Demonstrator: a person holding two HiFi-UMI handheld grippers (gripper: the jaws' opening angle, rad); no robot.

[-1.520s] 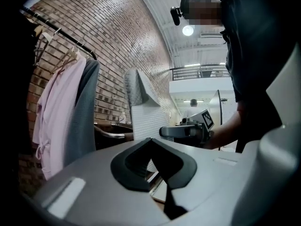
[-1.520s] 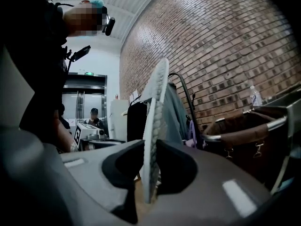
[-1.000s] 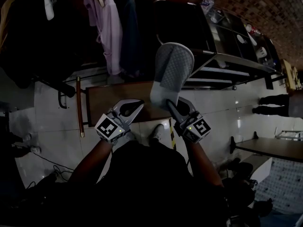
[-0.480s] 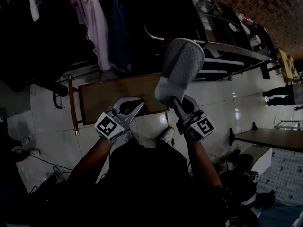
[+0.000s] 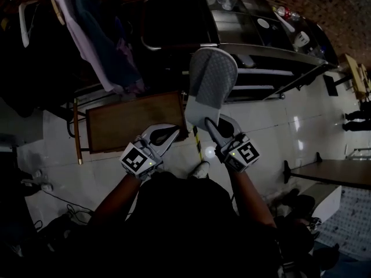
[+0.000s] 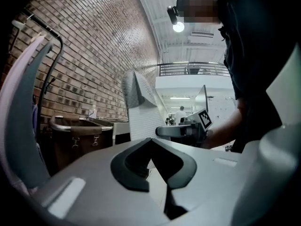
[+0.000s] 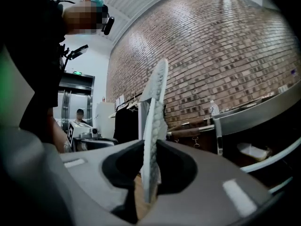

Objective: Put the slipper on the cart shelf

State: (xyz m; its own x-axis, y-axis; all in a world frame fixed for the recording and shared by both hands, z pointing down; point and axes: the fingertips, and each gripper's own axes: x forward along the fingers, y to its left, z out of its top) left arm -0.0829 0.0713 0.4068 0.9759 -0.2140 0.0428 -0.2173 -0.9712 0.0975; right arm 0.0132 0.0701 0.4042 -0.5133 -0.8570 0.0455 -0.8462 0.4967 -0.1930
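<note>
A grey slipper stands upright, sole toward me, with my right gripper shut on its heel end. In the right gripper view the slipper shows edge-on, pinched between the jaws. The steel cart, with its shelves, stands just beyond the slipper at the top of the head view. My left gripper hangs beside the right one, shut and empty, over the edge of a wooden board. From the left gripper I see the slipper and the right gripper ahead.
A low wooden board lies on the white tiled floor left of the slipper. Clothes hang on a rack at the upper left. Bottles and dishes sit on the cart top. A table stands at the right.
The view has swung so the cart lies more directly ahead and the wooden board sits further left. The slipper stays upright in the right gripper. The left gripper keeps its place beside it.
</note>
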